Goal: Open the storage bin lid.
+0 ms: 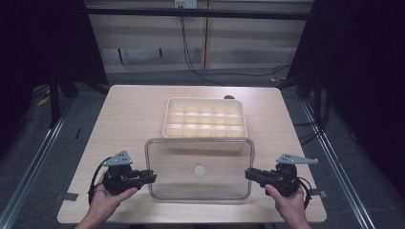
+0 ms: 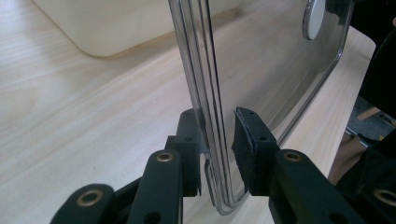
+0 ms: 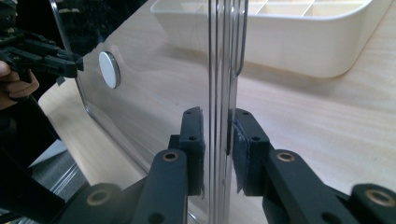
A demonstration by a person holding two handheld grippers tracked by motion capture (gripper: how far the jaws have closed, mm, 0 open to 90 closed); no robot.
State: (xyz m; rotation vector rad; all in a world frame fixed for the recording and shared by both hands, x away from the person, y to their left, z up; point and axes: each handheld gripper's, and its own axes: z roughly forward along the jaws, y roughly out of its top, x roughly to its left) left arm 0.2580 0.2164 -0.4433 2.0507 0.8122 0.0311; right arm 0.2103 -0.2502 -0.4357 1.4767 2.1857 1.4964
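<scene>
No brand, label or readable writing appears on anything here. A clear plastic lid (image 1: 199, 168) with a small round white disc (image 1: 199, 170) at its middle is held level just above the light wooden table (image 1: 129, 114), near the person's edge. The left tool (image 1: 152, 177) has its two pads around the lid's left rim, pinching it, though in the left gripper view a small gap shows beside one pad (image 2: 245, 144). The right tool (image 1: 248, 174) grips the lid's right rim, its pads (image 3: 194, 135) pressed close on the ribbed edge in the right gripper view. The left hand (image 1: 107, 198) and right hand (image 1: 286, 202) come in from the bottom of the high view. Just beyond the lid sits a cream compartment tray (image 1: 205, 118), divided into small open cells, its near wall overlapped by the lid's far edge in the high view. Black cables (image 1: 191, 57) trail across the grey floor behind the table, and dark frame posts stand on both sides.
</scene>
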